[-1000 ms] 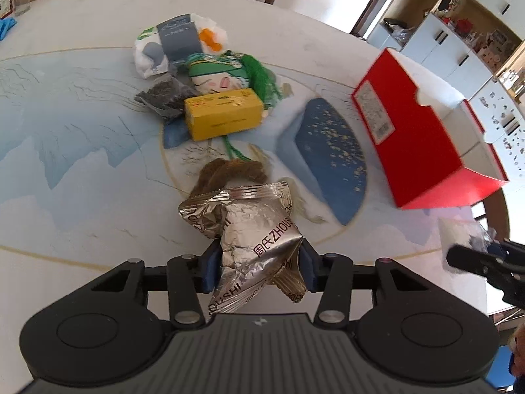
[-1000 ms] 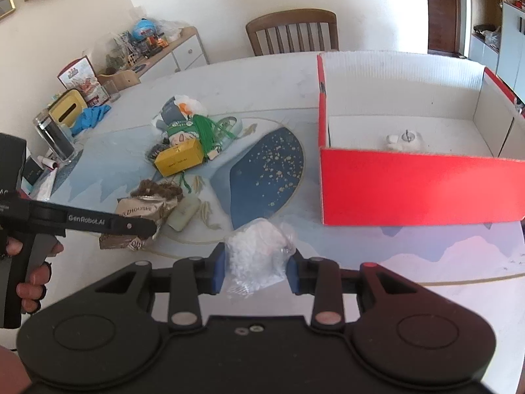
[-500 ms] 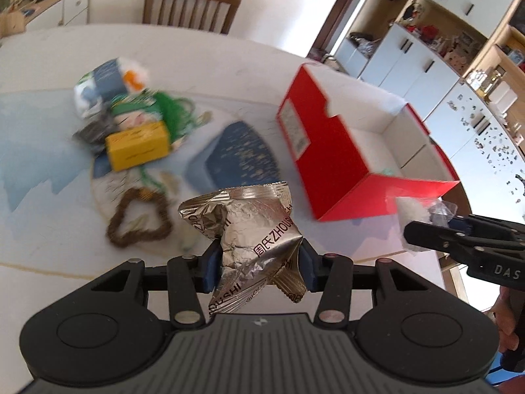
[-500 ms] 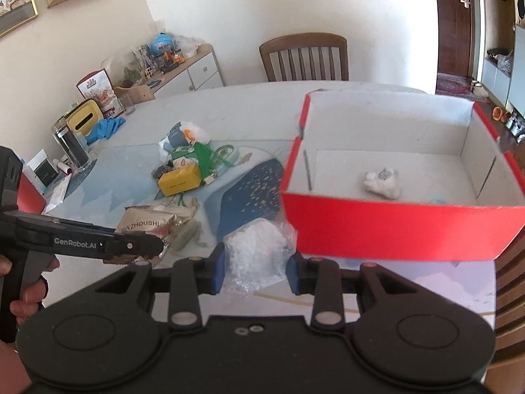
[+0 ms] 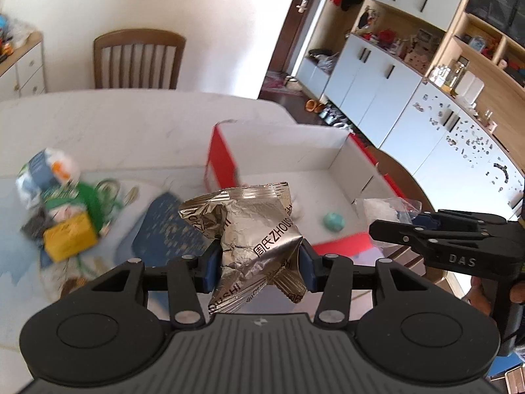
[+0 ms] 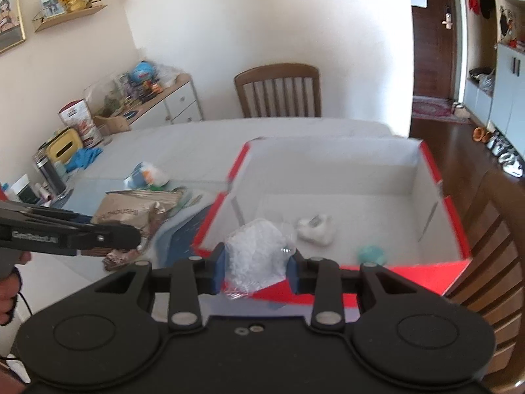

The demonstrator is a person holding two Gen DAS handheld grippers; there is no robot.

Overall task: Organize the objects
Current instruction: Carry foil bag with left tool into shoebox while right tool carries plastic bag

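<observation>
Both hands have risen and swung over toward the red box (image 6: 331, 282) since a second ago. The left gripper (image 5: 259, 262) is clamped on a crumpled silver snack packet (image 5: 252, 229); the right gripper (image 6: 256, 266) pinches a clear bag of white bits (image 6: 252, 252). Only the right view shows the white lump (image 6: 315, 228) plainly inside the box; the teal ball (image 5: 333, 221) shows in both. The leftover pile with the yellow box (image 5: 70, 236) lies blurred on the table (image 5: 131, 124). Both grippers tilt downward, side by side.
</observation>
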